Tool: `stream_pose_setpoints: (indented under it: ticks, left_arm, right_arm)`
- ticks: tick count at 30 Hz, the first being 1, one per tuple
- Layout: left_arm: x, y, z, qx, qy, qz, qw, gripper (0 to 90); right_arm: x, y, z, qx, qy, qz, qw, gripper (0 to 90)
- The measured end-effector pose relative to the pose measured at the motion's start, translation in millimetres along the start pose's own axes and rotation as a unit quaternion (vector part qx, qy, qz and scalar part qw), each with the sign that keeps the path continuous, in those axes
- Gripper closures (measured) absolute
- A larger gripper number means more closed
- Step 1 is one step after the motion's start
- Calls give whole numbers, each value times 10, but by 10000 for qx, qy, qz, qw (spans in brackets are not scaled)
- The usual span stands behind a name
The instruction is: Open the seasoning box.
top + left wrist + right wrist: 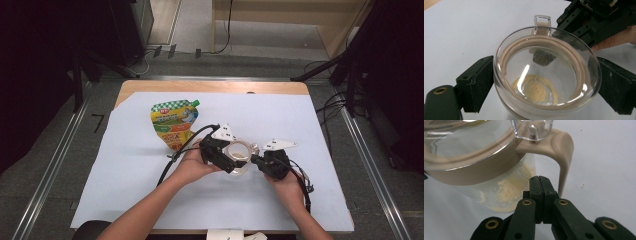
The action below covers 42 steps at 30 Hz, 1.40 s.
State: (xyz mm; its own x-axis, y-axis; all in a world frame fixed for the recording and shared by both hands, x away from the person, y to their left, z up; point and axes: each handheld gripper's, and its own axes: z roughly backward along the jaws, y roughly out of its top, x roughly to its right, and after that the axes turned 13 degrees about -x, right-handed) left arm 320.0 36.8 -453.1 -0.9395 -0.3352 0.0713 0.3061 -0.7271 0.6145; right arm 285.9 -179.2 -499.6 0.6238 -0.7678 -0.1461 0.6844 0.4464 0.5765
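**Clear jar clasped from both sides at the centre of the table**

A clear glass jar with a beige collar and a transparent hinged lid (pixel 239 154) is seen at the middle of the white-covered table (pixel 125 190), just in front of the person's hands. A small heap of pale yellow powder (pixel 536 88) lies on the jar's bottom.

The left gripper (pixel 544 85) is set around the jar's body: its two black padded jaws stand spread wide, one on each side of the glass, and both pads appear to lie against the wall. In the high view, this gripper is held in the left hand (pixel 192 165), with its cable trailing toward the table's near edge.

The right gripper (pixel 540 182) is met just beside the jar, under the beige curved handle (pixel 564 157). Its jaws are pressed together with nothing between them, the tips pointing at the jar's lower wall next to the handle's foot. Whether the tips touch the glass cannot be told.

A green and yellow printed stand-up pouch with a green cap (pixel 174 122) lies flat on the table, beyond the left gripper and apart from the jar.
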Motion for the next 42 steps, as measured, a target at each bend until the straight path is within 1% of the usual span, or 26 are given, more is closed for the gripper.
stream_pose_setpoints:
  ticks: [6, 8, 9, 11, 15, 18, 22, 25, 30, 32, 33, 35, 37, 38, 40, 42]
  left_arm:
    - [11, 15, 21, -50, 46, 35, 10000, 108]
    - [11, 24, 40, 12, 46, 23, 10000, 111]
    - [9, 30, 53, 66, 17, 59, 10000, 113]
    - [-5, 45, 66, 54, -38, 78, 9999, 114]
    - [-5, 61, 69, 21, -32, 25, 10000, 114]
    - [0, 90, 85, 57, -27, 35, 10000, 119]
    - [0, 102, 94, 17, -22, 36, 10000, 125]
    - [11, 107, 92, -13, 39, -16, 10000, 129]
    - [11, 118, 95, -31, 36, 15, 10000, 130]
    - [16, 127, 111, 37, 42, 33, 10000, 131]
    - [11, 136, 127, 108, -11, 53, 9999, 133]
    - [7, 158, 154, 174, -45, 70, 9998, 134]
    - [11, 177, 168, 137, -21, 39, 9999, 134]
    - [16, 185, 171, 143, -17, 61, 9999, 134]
    - [15, 207, 183, 153, -25, 42, 9999, 134]
    - [13, 231, 192, 161, -37, 49, 9999, 134]
  right_arm:
    - [-1, -3, -9, -27, -30, 25, 10000, 900]
    - [1, -4, -9, -27, -24, 19, 10000, 900]
    - [2, -4, -9, -29, -16, 15, 10000, 900]
    - [5, -4, -10, -19, -2, 18, 10000, 900]
    - [6, -5, -10, -21, -6, 30, 10000, 900]
    - [4, -6, -10, -29, 0, 22, 10000, 900]
    - [6, -8, -11, -19, 3, 22, 10000, 900]
    - [5, -7, -11, -22, -6, 31, 10000, 900]
    - [3, -7, -11, -24, -10, 31, 10000, 900]
    - [2, -8, -11, -29, -12, 23, 10000, 900]
    - [1, -8, -11, -28, -15, 20, 10000, 900]
    - [-5, -11, -11, -46, -7, 6, 10000, 900]
    - [-5, -16, -19, -53, 2, 4, 10000, 900]
    - [-3, -18, -24, -57, 2, 7, 10000, 900]
    - [-3, -21, -25, -54, 28, -39, 10000, 900]
    - [1, -25, -21, -48, 41, -33, 10000, 900]
